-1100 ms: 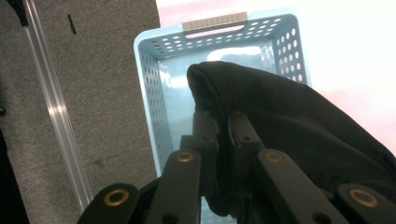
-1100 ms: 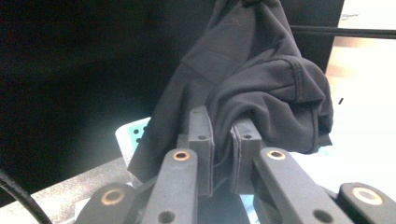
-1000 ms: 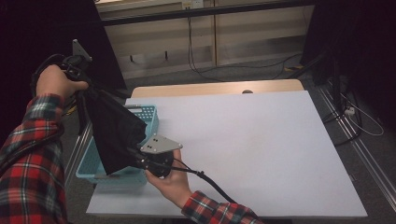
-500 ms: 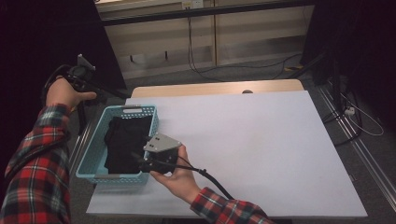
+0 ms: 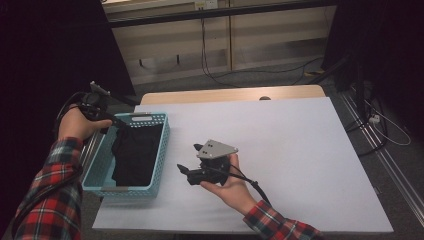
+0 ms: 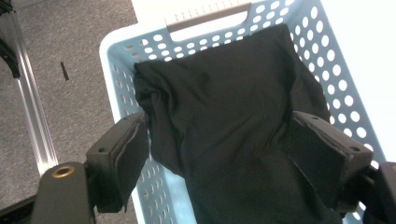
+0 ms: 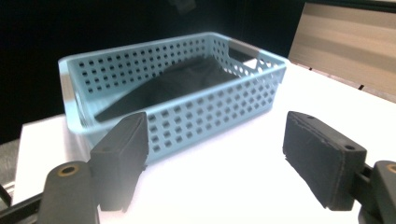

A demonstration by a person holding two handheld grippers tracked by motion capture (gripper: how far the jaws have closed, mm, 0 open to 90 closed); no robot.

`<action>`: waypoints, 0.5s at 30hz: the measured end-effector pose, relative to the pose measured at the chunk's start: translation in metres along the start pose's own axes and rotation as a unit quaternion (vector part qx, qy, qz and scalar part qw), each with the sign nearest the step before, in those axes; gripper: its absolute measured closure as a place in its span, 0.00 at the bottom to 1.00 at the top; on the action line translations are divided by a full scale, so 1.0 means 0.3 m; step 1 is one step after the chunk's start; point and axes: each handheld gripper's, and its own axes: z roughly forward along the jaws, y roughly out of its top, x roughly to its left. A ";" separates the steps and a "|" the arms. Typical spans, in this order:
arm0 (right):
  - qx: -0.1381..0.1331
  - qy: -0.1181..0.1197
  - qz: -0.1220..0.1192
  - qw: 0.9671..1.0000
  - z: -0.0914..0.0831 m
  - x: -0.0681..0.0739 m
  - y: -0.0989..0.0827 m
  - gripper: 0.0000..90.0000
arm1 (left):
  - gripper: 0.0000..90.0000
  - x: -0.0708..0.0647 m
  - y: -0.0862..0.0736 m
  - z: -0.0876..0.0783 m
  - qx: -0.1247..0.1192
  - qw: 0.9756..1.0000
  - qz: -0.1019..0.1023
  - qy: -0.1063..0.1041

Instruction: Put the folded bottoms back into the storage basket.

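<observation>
- Left claw (image 5: 112, 120) hangs over the far end of the basket, jaws just spread wide, nothing between them.
- Right claw (image 5: 184, 171) hovers over the white table (image 5: 300, 150), jaws just spread, holding nothing.
- Light-blue perforated plastic basket (image 5: 162, 145) holds a crumpled black cloth garment (image 5: 132, 155).

Black cloth (image 5: 134, 154) lies in blue basket (image 5: 161, 150); left gripper (image 5: 111, 121) over its far corner, right gripper (image 5: 186, 171) beside it, jaws just opened, empty.

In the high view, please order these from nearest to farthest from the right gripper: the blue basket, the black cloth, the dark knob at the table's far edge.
From the right gripper:
1. Blue basket, its near wall just to the gripper's left.
2. Black cloth, lying inside the basket, a little farther left.
3. Dark knob, at the table's far edge, well beyond.
</observation>
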 end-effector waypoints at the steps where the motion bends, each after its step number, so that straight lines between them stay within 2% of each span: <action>1: 0.005 0.000 -0.002 1.000 -0.008 -0.010 -0.011 0.24 | 0.23 0.000 -0.006 0.003 0.002 1.000 0.003 0.000; 3: 0.015 0.006 0.002 1.000 -0.021 -0.029 -0.033 0.23 | 0.23 -0.005 -0.026 0.017 -0.001 1.000 0.000 -0.005; 5: 0.026 0.011 0.009 1.000 -0.032 -0.047 -0.057 0.22 | 0.22 -0.009 -0.042 0.028 -0.006 1.000 0.006 -0.011; 7: 0.041 0.014 0.002 0.999 -0.044 -0.064 -0.081 0.20 | 0.22 -0.017 -0.056 0.045 -0.010 1.000 0.005 -0.010; 8: 0.048 0.011 0.000 0.999 -0.051 -0.071 -0.094 0.20 | 0.23 -0.018 -0.062 0.051 -0.007 1.000 0.017 -0.007; 9: 0.053 0.008 0.000 0.999 -0.059 -0.079 -0.106 0.20 | 0.23 -0.022 -0.069 0.061 -0.009 1.000 0.020 -0.006; 10: 0.057 0.005 0.003 0.998 -0.068 -0.087 -0.117 0.20 | 0.27 -0.029 -0.078 0.070 0.001 1.000 0.017 -0.010; 11: 0.061 0.003 0.005 0.998 -0.078 -0.094 -0.128 0.20 | 0.35 -0.032 -0.088 0.081 0.007 1.000 0.026 -0.016; 12: 0.062 -0.001 0.006 0.998 -0.089 -0.100 -0.138 0.20 | 0.40 -0.036 -0.095 0.090 0.007 1.000 0.029 -0.009; 13: 0.062 -0.003 0.007 0.998 -0.098 -0.104 -0.145 0.20 | 0.40 -0.039 -0.105 0.105 0.009 0.999 0.029 -0.014; 14: 0.062 -0.004 0.010 0.998 -0.113 -0.110 -0.156 0.20 | 0.48 -0.036 -0.115 0.113 0.014 0.999 0.037 -0.012; 15: 0.064 -0.005 0.011 0.998 -0.124 -0.114 -0.163 0.20 | 0.56 -0.037 -0.124 0.125 0.012 0.999 0.031 -0.008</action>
